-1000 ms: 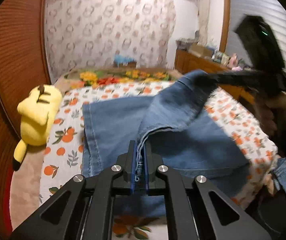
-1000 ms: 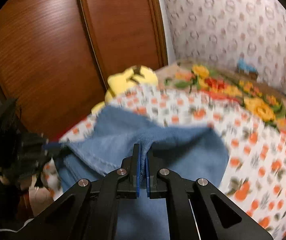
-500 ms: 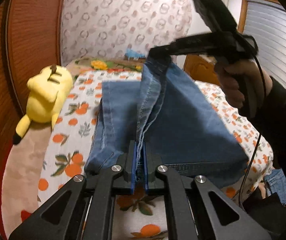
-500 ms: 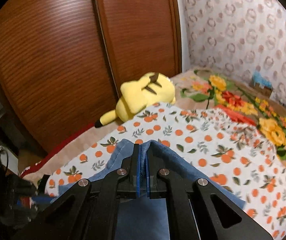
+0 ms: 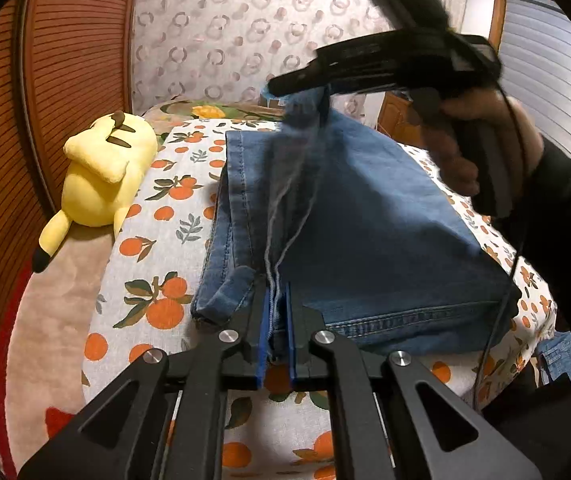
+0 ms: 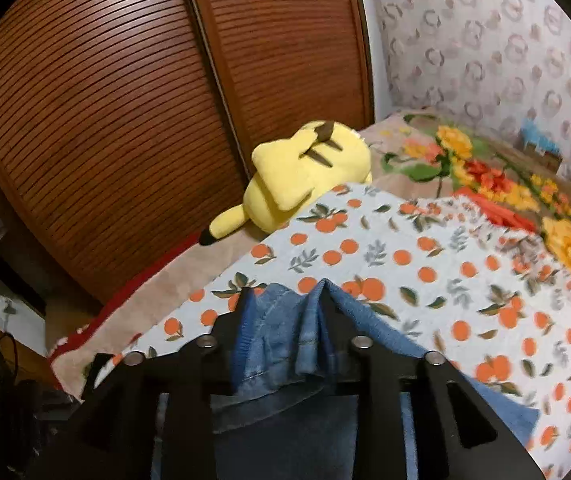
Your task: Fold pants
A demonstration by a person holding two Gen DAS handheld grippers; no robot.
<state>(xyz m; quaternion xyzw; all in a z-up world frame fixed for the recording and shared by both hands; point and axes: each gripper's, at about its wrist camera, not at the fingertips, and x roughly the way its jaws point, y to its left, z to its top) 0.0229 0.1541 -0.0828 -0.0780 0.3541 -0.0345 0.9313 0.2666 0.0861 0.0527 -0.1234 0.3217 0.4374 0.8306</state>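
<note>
Here, blue denim pants lie partly folded on orange-print sheet of bed; left gripper low at near edge, jaws nearly closed, pinching stitched denim edge between blue pads; right gripper, held in person's hand, raised over far end of pants, jaws just been opening, now parted, bunched denim between them, grip unclear; yellow plush toy lies beside pants, apart, near wooden slatted door.
</note>
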